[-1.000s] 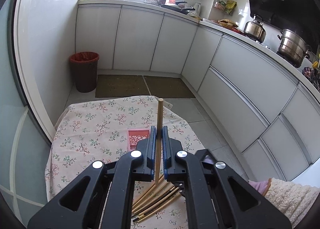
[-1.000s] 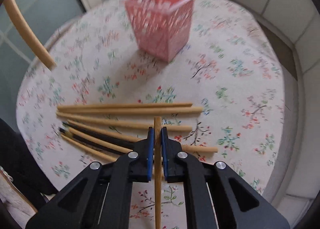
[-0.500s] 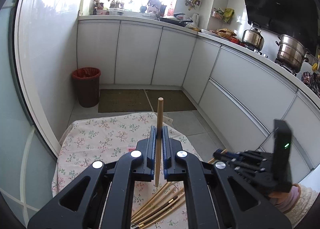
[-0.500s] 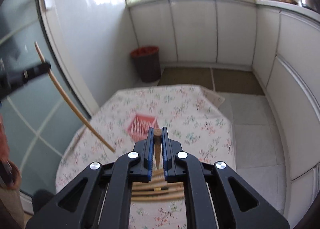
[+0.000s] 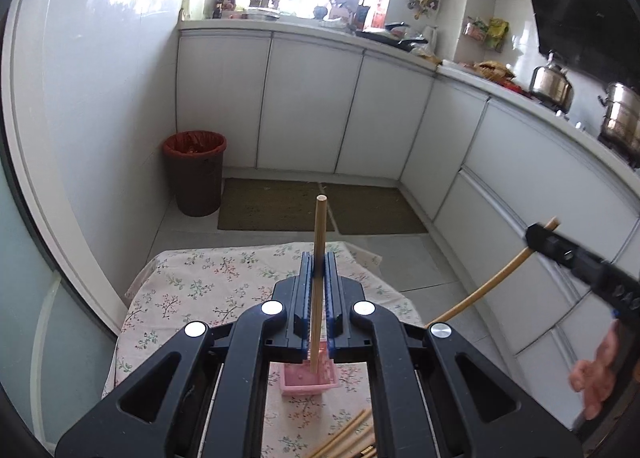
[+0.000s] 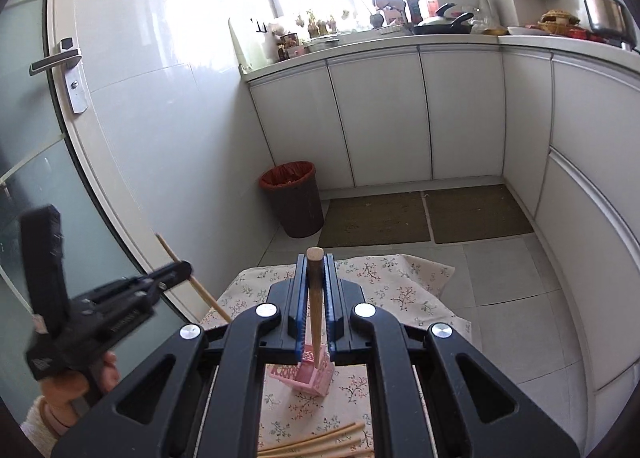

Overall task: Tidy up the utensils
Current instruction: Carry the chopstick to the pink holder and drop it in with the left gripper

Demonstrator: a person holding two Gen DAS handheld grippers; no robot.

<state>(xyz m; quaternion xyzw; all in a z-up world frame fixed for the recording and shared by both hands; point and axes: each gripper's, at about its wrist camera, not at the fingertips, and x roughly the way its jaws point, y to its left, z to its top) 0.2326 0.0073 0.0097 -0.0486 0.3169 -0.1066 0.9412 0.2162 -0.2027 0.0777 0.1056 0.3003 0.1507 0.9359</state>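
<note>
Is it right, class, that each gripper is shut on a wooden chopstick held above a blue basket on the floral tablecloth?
Not quite: the basket is pink, not blue, as the right wrist view shows. The rest holds: left gripper and right gripper each clamp a chopstick above the floral tablecloth.

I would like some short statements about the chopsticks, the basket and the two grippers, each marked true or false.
1. The left gripper holds a chopstick between shut jaws. True.
2. The right gripper is empty. False: its jaws are shut on a chopstick.
3. The pink basket stands on the floral tablecloth. True.
4. All chopsticks are already in the basket. False: loose chopsticks lie on the cloth.
5. The trash bin is on the table. False: it is on the floor.
</note>
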